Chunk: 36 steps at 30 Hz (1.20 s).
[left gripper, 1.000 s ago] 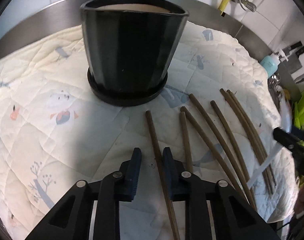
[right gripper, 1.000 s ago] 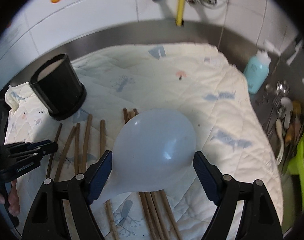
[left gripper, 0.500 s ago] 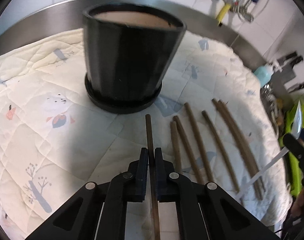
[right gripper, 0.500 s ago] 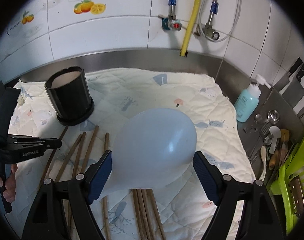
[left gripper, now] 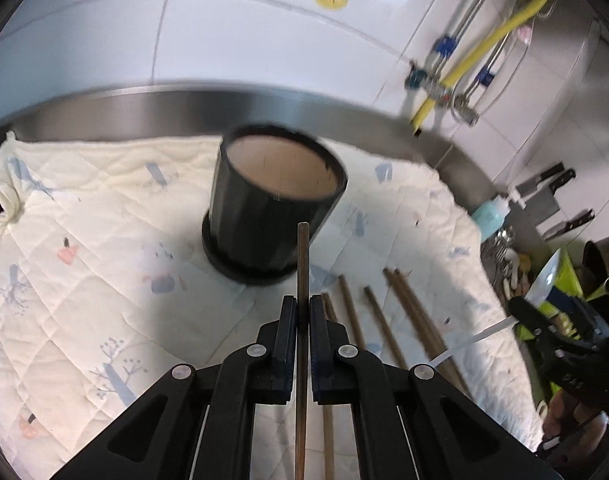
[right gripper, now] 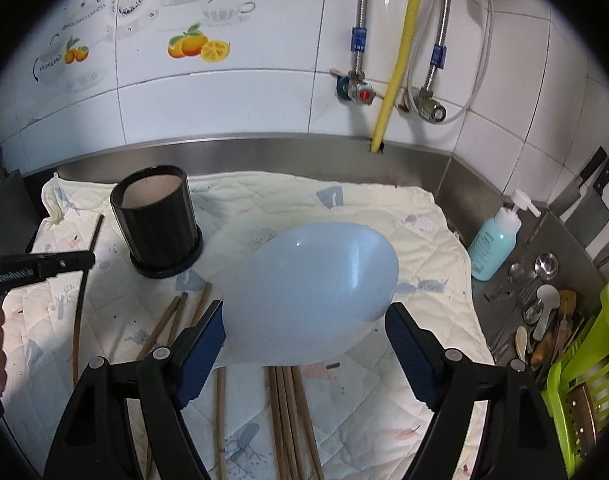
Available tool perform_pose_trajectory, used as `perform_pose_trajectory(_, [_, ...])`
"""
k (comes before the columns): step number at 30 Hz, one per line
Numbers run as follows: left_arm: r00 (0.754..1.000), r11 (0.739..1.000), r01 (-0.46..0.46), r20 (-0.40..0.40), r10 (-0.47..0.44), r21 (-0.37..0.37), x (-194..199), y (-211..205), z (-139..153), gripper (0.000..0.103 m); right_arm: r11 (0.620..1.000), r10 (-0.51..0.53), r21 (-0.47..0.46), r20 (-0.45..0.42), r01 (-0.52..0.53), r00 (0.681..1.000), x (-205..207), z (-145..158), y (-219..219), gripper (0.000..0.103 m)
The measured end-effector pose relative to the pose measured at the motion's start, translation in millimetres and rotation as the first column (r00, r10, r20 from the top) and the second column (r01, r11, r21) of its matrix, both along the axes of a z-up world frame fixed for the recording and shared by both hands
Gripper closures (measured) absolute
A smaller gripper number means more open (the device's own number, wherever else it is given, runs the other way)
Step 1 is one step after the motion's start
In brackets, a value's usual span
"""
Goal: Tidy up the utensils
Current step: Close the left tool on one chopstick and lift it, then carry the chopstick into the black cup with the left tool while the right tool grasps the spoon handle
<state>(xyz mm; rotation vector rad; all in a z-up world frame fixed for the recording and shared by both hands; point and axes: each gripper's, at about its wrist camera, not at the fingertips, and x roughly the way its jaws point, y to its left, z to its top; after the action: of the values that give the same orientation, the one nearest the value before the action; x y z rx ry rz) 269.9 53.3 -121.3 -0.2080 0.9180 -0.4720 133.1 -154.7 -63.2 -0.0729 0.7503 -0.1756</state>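
While our left gripper (left gripper: 303, 316), tilted downward, clamps one chopstick (left gripper: 302, 264) just short of the black holder (left gripper: 272, 216), our right gripper (right gripper: 304, 332) carries a pale-blue spoon (right gripper: 316, 300) between wide jaws.

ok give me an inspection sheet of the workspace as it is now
surface: quilted cloth spread over a steel counter.
job's things: black holder upright; chopsticks loose on the cloth.
clutter: soap bottle, spoons and a green rack at the right.
grippers: left tongs shut on one chopstick, lifted; right tongs hold a pale blue spoon.
cables: yellow hose and braided hoses on the wall.
surroundings: white tiles, knives hung right.
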Motion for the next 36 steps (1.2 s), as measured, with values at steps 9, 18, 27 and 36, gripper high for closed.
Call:
perform_pose_trajectory(9, [0.986,0.996,-0.024,0.160,0.038,-0.089,0.2,19.4,87.6,0.099,0.999,0.034,0.003,0.055,-0.034,0.998,10.3,21.3,0.5,0.016])
perform_pose_trajectory(18, [0.936,0.992,-0.047,0.342,0.086,-0.119,29.7,27.9,178.1,0.099,0.997,0.038,0.063,0.070,-0.042,0.997,31.3,34.6,-1.6,0.060])
perform_pose_trajectory(27, [0.918,0.992,-0.070,0.381,0.106,-0.105,54.2,25.1,185.4,0.099,0.994,0.030,0.106,0.028,-0.033,0.999,37.3,18.6,-8.4,0.060])
perform_pose_trajectory(36, [0.893,0.991,-0.085,0.433,0.121,-0.101,67.4,28.8,192.3,0.099,0.987,-0.033,0.153,-0.031,0.037,0.999,46.6,-0.4,-31.0,0.060])
